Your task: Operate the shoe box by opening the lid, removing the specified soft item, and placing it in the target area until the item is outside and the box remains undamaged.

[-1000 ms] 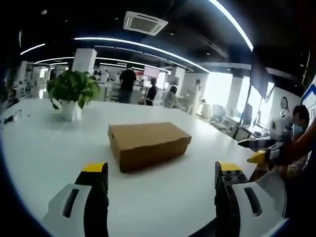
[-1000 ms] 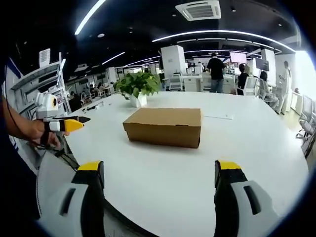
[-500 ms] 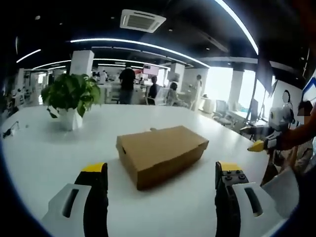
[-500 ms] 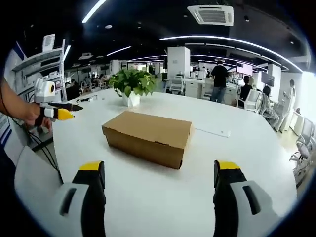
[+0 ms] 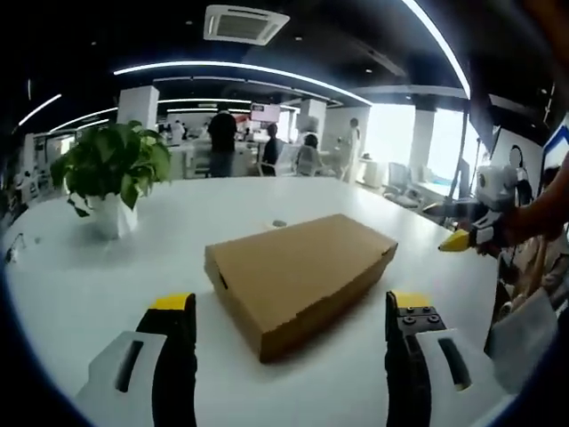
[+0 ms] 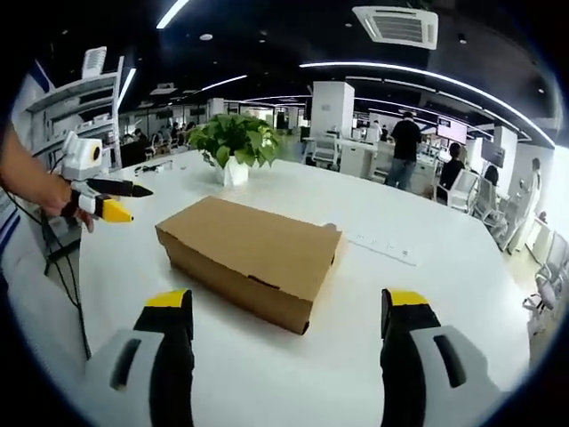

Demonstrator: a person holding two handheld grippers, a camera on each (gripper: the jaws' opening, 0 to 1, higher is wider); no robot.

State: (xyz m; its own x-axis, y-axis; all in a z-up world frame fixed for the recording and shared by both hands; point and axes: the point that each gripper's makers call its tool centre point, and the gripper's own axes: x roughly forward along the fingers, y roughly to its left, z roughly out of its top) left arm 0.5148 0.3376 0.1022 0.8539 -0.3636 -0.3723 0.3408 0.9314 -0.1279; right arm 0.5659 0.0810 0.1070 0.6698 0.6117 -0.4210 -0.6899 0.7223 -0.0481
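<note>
Cardboard box (image 5: 298,277) sits closed on the white worktop (image 6: 427,267); both grippers' fingers (image 5: 178,356) (image 6: 173,351) hang spread, empty. Rough prying could tear the lid.

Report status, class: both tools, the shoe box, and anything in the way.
Left tool open, right tool open, both short of the box. Shoe box on the white table, lid shut. Potted plant beyond it, off the path.

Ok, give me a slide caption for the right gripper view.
Open right gripper faces a closed brown cardboard shoe box on a white table.
</note>
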